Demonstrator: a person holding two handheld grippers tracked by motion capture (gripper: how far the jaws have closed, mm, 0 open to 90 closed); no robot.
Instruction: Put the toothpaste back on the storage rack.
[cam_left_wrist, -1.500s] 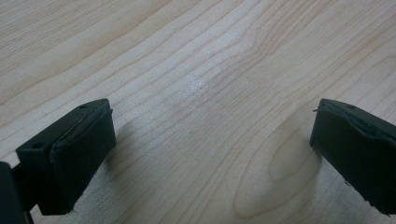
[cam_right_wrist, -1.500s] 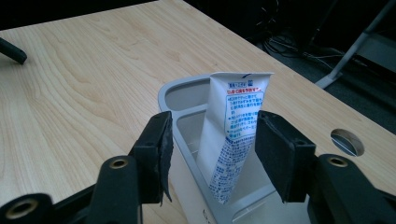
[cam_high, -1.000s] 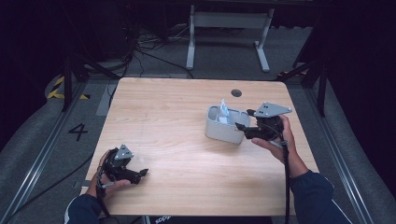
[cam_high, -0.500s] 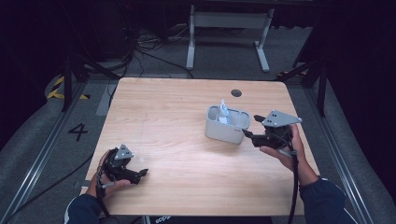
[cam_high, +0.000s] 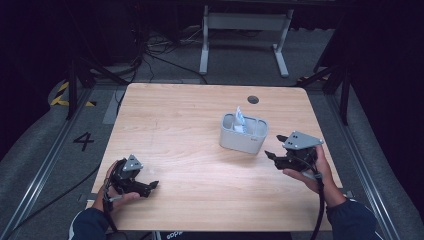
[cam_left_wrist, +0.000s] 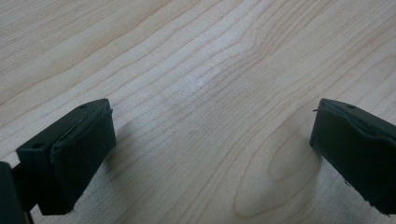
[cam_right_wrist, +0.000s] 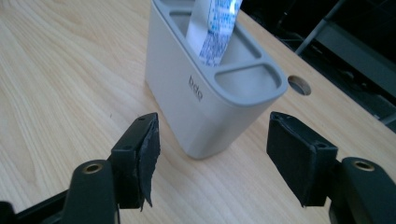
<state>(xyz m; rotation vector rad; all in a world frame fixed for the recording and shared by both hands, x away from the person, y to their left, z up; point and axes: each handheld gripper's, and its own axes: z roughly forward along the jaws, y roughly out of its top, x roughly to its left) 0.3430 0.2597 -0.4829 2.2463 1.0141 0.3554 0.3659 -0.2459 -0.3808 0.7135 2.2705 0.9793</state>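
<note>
A light grey holder (cam_high: 244, 133) with several compartments stands on the right half of the wooden table (cam_high: 190, 125). A white and blue tube (cam_high: 239, 120) sticks up out of one compartment. In the right gripper view the holder (cam_right_wrist: 210, 93) and the tube (cam_right_wrist: 212, 28) are just beyond the jaws. My right gripper (cam_high: 273, 154) is open and empty, a short way to the right of the holder and nearer the front edge. My left gripper (cam_high: 150, 186) rests low at the front left, open with bare wood between its jaws (cam_left_wrist: 210, 135).
A round cable hole (cam_high: 253, 99) sits in the table near the back edge, behind the holder. Past the table stand a white metal frame (cam_high: 245, 30) and loose cables (cam_high: 150, 55) on the floor. Floor rails run along both sides.
My right gripper has drawn back from the holder, to the right and toward the front edge. The left gripper has stayed put.
</note>
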